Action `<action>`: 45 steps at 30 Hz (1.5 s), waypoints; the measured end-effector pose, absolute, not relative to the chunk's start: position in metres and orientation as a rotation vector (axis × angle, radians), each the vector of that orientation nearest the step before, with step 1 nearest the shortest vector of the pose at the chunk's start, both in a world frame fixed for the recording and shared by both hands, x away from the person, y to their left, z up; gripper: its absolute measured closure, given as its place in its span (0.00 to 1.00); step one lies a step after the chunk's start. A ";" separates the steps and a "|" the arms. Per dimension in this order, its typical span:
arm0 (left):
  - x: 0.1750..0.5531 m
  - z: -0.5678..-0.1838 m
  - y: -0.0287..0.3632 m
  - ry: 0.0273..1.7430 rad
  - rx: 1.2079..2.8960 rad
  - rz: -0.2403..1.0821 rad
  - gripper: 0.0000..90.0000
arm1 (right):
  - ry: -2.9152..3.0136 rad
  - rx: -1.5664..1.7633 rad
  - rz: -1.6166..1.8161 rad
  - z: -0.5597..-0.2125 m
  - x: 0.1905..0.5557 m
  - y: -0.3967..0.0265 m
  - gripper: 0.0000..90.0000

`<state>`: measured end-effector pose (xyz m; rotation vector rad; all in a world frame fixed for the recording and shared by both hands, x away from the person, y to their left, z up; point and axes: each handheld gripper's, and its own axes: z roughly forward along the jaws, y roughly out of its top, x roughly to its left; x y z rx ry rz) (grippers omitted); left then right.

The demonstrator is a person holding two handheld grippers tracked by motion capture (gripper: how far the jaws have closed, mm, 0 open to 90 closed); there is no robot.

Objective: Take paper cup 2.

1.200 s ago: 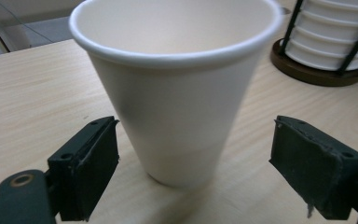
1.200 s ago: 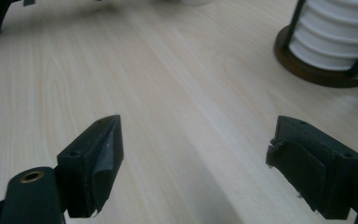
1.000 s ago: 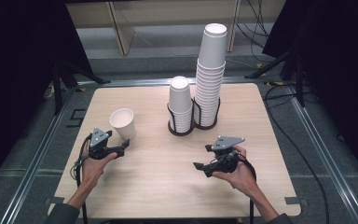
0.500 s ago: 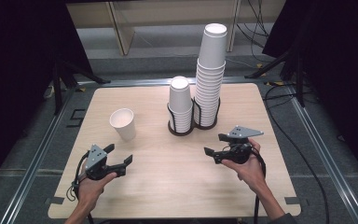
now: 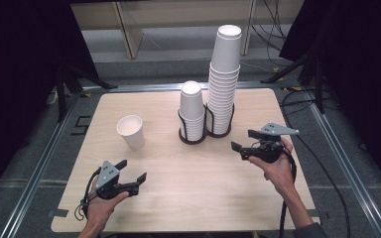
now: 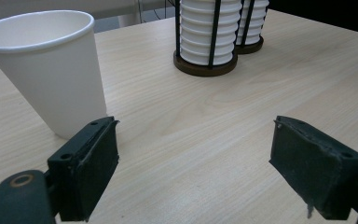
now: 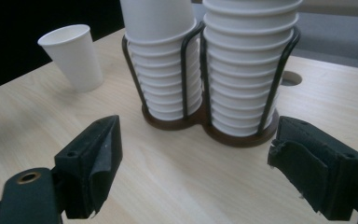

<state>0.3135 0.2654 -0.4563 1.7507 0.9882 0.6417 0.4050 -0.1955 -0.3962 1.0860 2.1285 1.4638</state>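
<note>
holder [image 5: 206,135]: tabletop [image 5: 188,198] middle-back, two cup stacks in it | single cup [image 5: 131,131]: left of holder, well apart

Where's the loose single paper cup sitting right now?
In the high view the single cup stands upright on the table's left half, left of the two-stack cup holder and beyond the left gripper.

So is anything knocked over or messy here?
Nothing spilled or tipped. One paper cup stands upright, alone, apart from the stacks in the cup holder. The pads of the right gripper look ragged at the edges.
</note>
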 end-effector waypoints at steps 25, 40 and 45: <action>0.316 -0.461 0.264 0.972 1.767 0.612 0.16 | 1.959 1.040 1.599 -0.293 0.466 -0.194 0.17; 0.316 -0.461 0.264 0.960 1.774 0.604 0.16 | 1.913 0.988 1.593 -0.242 0.502 -0.172 0.17; 0.315 -0.461 0.264 0.962 1.775 0.604 0.16 | 1.921 0.993 1.583 -0.238 0.516 -0.163 0.17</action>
